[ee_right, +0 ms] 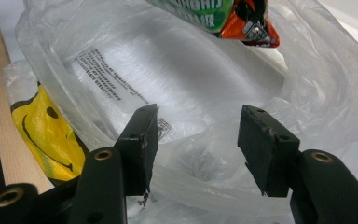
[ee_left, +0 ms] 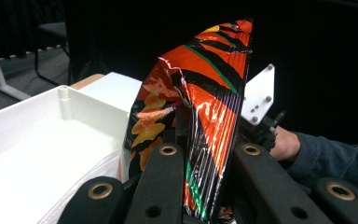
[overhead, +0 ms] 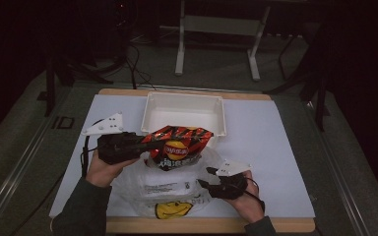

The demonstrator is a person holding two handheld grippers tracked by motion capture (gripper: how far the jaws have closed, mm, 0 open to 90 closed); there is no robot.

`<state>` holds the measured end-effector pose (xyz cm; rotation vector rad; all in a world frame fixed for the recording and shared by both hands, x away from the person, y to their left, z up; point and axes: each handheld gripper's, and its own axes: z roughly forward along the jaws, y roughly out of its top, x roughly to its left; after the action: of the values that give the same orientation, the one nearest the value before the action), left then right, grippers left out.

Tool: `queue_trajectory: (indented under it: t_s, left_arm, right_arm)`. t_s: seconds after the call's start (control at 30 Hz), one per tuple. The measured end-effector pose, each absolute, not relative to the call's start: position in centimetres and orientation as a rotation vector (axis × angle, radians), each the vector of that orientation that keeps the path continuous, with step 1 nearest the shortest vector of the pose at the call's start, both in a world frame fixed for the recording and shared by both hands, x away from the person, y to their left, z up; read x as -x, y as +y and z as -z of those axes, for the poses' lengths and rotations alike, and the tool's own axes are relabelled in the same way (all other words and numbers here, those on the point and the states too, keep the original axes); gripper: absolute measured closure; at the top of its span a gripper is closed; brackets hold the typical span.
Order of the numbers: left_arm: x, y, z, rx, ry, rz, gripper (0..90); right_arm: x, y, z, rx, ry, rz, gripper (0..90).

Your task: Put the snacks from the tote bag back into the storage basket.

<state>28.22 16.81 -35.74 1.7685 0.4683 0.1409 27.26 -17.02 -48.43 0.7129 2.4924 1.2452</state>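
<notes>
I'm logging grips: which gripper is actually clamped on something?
The left gripper, shut on the chip bag; the right gripper stands open at the clear plastic bag.

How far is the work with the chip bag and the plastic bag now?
Done: the left gripper is shut on the chip bag. In hand: the bag is held above the plastic bag. Left: probably setting it in the white bin; right gripper is open.

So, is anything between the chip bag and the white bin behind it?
Nothing visible blocks it. The left gripper holds the chip bag clamped by its edge above the clear plastic bag, right at the near rim of the white bin, whose inside looks bare. The right gripper stands open by the plastic bag.
</notes>
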Motion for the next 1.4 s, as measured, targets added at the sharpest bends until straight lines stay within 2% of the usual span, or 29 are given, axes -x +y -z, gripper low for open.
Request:
queue_trajectory:
  t_s: [1.4]
  left_arm:
    - [-29.2,16.6,33.5,-1.715,0.430,-0.089,86.2]
  right_arm:
    - [-27.1,-17.1,49.0,-0.728,2.489,-1.249,46.6]
